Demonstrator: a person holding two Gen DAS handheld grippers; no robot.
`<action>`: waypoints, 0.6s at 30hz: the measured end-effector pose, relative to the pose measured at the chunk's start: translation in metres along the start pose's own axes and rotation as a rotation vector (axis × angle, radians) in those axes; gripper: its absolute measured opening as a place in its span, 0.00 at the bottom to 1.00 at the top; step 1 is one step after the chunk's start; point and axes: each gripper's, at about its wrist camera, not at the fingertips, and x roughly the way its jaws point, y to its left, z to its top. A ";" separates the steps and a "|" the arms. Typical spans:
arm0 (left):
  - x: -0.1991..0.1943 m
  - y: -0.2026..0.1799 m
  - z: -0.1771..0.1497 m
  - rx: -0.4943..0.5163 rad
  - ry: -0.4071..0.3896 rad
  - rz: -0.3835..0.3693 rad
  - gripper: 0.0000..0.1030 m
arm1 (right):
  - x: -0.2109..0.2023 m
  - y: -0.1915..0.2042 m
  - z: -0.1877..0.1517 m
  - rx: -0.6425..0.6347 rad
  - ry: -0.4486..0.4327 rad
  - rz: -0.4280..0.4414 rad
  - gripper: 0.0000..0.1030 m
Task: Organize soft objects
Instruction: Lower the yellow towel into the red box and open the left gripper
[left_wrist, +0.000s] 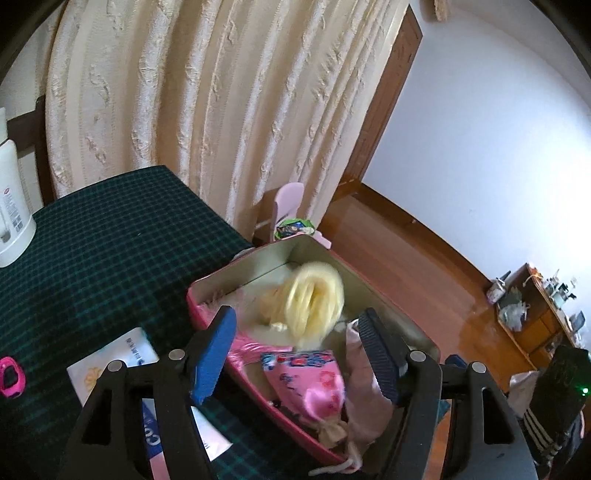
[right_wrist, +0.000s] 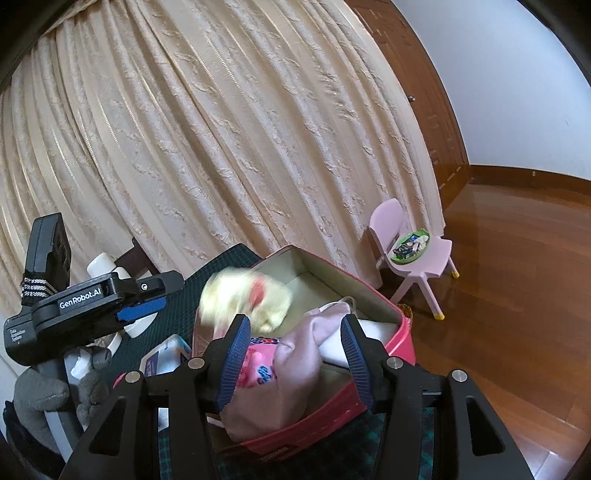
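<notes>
box (left_wrist: 207, 295): on the table (left_wrist: 110, 240), at its right edge
yellow toy (left_wrist: 314, 302): blurred, over the box's far half
printed pouch (left_wrist: 310, 376): in the box's near half, left of the plain bag (left_wrist: 365, 398)
packets (left_wrist: 110, 365): on the table, left of the box
kettle (left_wrist: 11, 206): far left on the table
small chair (right_wrist: 417, 258): on the floor behind the box, before the curtain (right_wrist: 221, 147), a bowl (right_wrist: 410, 245) on its seat

Both wrist views close over box (left_wrist: 236, 275)
</notes>
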 end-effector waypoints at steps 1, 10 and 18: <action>-0.001 0.002 -0.001 -0.003 0.001 0.008 0.67 | 0.000 0.001 0.000 -0.003 0.001 0.003 0.53; -0.017 0.019 -0.011 -0.037 -0.012 0.066 0.67 | 0.001 0.013 -0.001 -0.023 0.007 0.023 0.54; -0.040 0.032 -0.021 -0.056 -0.040 0.091 0.68 | 0.001 0.029 -0.003 -0.046 0.016 0.043 0.56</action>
